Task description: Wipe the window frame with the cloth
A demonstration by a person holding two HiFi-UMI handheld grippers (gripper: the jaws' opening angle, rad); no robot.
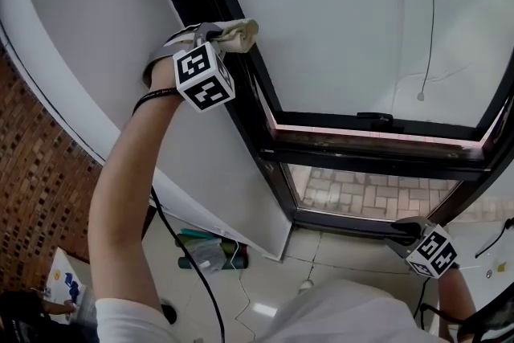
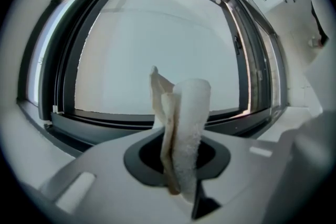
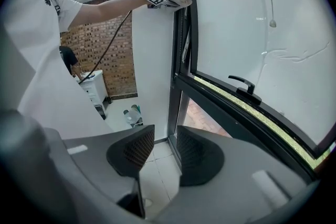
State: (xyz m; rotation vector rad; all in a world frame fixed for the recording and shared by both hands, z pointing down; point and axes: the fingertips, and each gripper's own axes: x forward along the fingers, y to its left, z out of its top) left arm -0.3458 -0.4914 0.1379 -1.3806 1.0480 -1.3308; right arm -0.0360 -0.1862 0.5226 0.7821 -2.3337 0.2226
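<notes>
**Cloth on the upright, wiping stroke in hand**

The left tongs [image 2: 178,165] are clenched on a cream, folded terry cloth [image 2: 188,118], which sticks out past the jaws in a rolled tuft. Seen from the head view, the arm reaches high and the cloth appears to press against the left upright of the black metal window frame [image 1: 241,110], well above the frame's middle crossbar and its black lever handle [image 1: 375,119]. The right tongs [image 3: 165,152] are released, jaws parted with nothing between them. They hang low, near the frame's bottom right corner, and take no part.

This looks like the wiping step itself, early or mid-stroke on the upright. The next move likely calls for steady pressure while the cloth slides along the upright, with the tuft kept flat on the metal so the hard jaws do not scrape the frame.
</notes>
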